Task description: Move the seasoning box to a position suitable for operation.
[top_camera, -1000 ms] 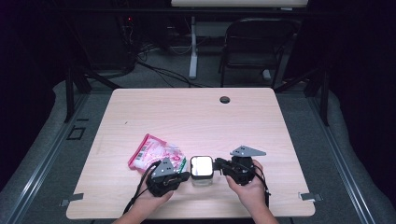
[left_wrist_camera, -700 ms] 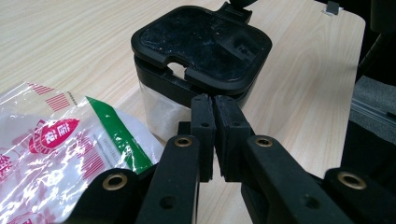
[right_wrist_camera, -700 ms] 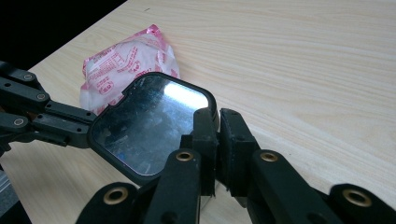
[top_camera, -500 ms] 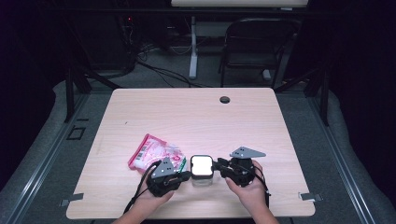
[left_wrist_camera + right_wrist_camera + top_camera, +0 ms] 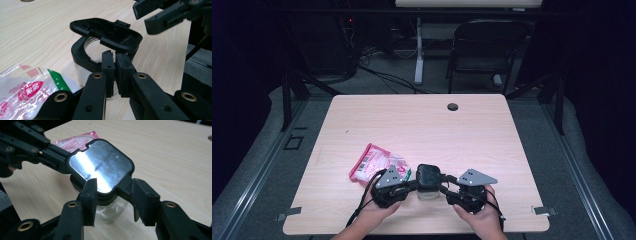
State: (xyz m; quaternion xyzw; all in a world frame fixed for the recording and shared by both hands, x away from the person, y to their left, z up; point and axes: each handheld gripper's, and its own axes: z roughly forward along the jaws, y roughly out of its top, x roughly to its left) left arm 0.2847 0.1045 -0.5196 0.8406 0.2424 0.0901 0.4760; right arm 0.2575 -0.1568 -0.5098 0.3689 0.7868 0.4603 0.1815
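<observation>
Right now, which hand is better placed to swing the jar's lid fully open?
Right. The right gripper has just been opening its jaws, and they straddle the near edge of the lid without pressing it. The left gripper looks shut on the black collar of the jar, steadying it.

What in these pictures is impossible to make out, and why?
- Inside of the glass jar: its black lid covers it in the right gripper view, and the high view is too small.
- Print on the pink packet: cut off by the left gripper view's edge, too small elsewhere.
- What the left gripper pinches: hidden behind its nearly closed jaws.
</observation>
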